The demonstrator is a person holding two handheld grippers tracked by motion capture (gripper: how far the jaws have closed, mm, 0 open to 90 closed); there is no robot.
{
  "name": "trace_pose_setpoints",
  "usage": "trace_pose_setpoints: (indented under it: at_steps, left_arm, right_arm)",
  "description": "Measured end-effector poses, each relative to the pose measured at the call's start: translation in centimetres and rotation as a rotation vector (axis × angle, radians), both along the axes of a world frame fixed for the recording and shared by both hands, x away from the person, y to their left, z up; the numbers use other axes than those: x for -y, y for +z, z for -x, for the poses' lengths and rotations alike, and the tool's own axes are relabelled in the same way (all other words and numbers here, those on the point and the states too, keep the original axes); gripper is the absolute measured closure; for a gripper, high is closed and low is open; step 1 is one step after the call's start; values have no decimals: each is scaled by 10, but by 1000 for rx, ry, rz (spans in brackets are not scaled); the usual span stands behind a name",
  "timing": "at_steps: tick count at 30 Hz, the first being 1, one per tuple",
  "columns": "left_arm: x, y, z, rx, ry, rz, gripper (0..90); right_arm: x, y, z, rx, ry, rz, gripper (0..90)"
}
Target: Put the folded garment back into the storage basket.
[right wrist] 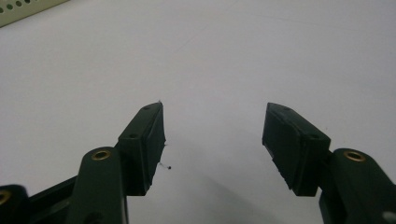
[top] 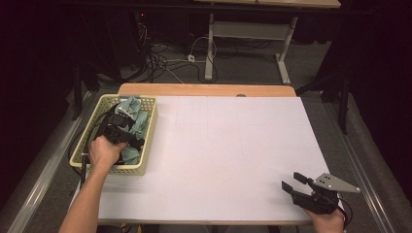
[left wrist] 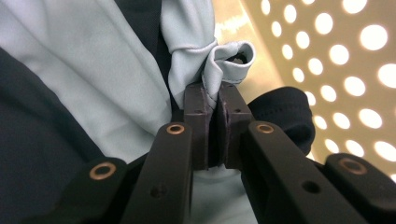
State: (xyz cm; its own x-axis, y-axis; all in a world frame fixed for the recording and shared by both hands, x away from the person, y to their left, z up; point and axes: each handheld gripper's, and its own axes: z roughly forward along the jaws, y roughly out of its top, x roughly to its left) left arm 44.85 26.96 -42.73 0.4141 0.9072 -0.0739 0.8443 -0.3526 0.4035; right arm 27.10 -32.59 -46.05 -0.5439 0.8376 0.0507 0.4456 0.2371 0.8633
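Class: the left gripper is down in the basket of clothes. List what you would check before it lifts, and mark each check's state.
1. Left gripper shut on the light blue cloth: ok.
2. Only a small fold pinched, so the hold may slip: cannot tell.
3. Dark garment clear of the jaws: ok.
4. Basket standing on the table: ok.
5. Right gripper open, over bare table: ok.

A pale teal cloth (top: 134, 118) lies crumpled inside a cream perforated basket (top: 148, 130) at the table's left edge, tangled with a dark navy fabric (left wrist: 42, 154). In the left gripper view, a gathered fold of the pale teal cloth (left wrist: 219, 65) is pinched between the closed jaws of the left gripper (left wrist: 216, 100), its hemmed edge curling into a small loop just above them.
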Motion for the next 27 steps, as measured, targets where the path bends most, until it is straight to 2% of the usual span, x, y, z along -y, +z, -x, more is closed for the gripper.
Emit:
trace_pose_setpoints:
  at_steps: [3,7,14,21,27]
  left_arm:
    - [1,2,4,34,-14,48,764]
    - [3,7,8,69,-19,66,656]
    - [1,16,18,131,17,116,491]
    - [-3,26,28,192,45,129,394]
    - [-6,32,37,231,43,156,370]
  right_arm:
    - [0,0,0,0,0,1,397]
    - [0,0,0,2,-3,1,398]
    - [0,0,0,6,-5,1,397]
    - [0,1,1,8,-5,-1,398]
    - [0,1,1,10,-7,-1,398]
